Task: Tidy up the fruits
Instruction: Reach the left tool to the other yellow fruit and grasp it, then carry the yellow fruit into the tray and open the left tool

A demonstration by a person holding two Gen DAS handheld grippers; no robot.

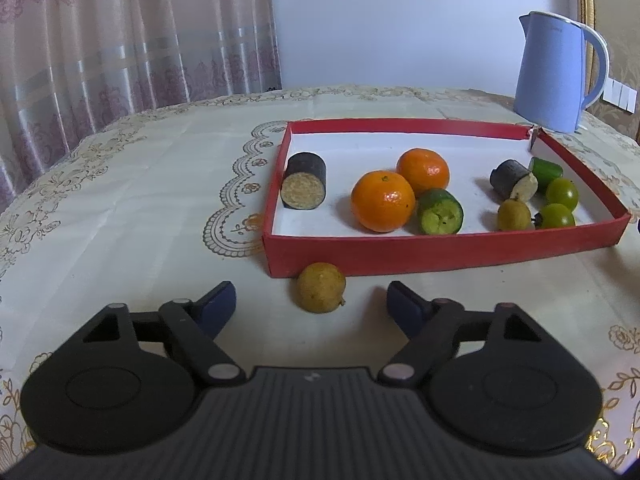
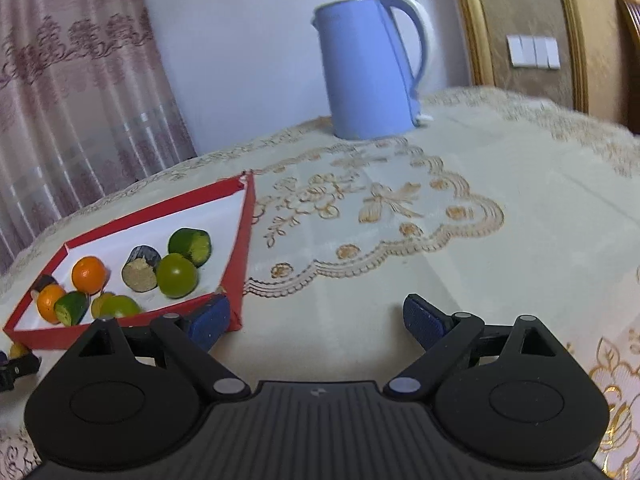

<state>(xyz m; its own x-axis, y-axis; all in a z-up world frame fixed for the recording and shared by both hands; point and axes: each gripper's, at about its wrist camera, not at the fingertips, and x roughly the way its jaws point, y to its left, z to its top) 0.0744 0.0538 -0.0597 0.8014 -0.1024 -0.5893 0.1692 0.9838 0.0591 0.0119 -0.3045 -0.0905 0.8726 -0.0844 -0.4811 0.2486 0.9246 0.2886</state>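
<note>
Nearest the left wrist camera, the left gripper (image 1: 311, 304) is seen with its blue-padded fingers (image 1: 218, 306) spread wide and nothing held. Between and just ahead of the fingertips, a yellow-brown round fruit (image 1: 321, 287) lies on the embroidered tablecloth (image 1: 120, 208), just outside the near wall of the red tray (image 1: 440, 250); its small stem nub is turned toward the lower right. Inside the tray, a dark cut cylinder (image 1: 304, 186) lies on its side by the left wall, its long axis running front to back and its pale cut face turned toward the camera. Two oranges (image 1: 383, 201) sit touching near the middle, with a green cut piece (image 1: 440, 211) against them, cut face forward. A second dark cylinder (image 1: 513, 185) is angled toward the right. A blue kettle (image 1: 554, 74) stands upright beyond the tray's far right corner.

The right gripper (image 2: 316, 318) is likewise spread wide and holds nothing, beside the tray's near right corner.
</note>
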